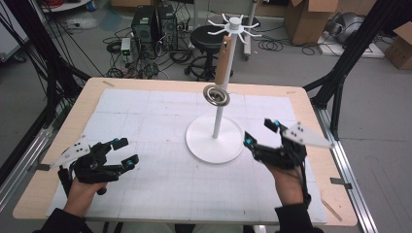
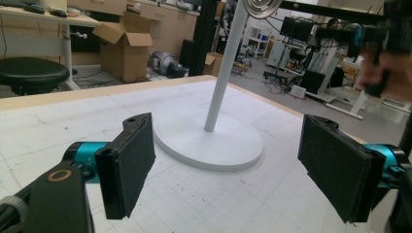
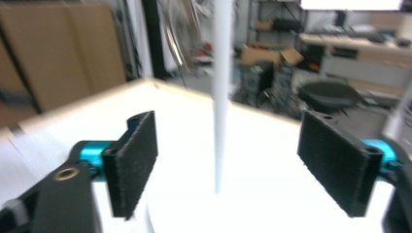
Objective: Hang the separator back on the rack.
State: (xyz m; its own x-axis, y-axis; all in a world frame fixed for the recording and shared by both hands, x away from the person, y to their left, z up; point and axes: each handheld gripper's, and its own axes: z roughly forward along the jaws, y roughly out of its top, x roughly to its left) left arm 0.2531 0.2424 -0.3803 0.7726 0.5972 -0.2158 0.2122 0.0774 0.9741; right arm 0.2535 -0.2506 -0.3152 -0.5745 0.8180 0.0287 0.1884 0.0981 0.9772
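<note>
While both claws stand wide and empty low over the bench [image 1: 145, 194], the hanging step reads as finished. Left claw [image 1: 125, 151]: idle, well apart from the stand. Right claw [image 1: 262, 132]: just beside the round base [image 1: 214, 141], nothing between its pads. Farther back, the wooden-handled strainer [image 1: 219, 77] hangs from the white stand's top hooks [image 1: 235, 25], metal bowl against the pole. Next move, probably: withdraw the right claw without knocking the pole.

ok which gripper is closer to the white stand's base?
Right. The right gripper sits just off the right edge of the white stand's base, jaws open. The left gripper is farther out on the mat to the base's left, also open.
</note>
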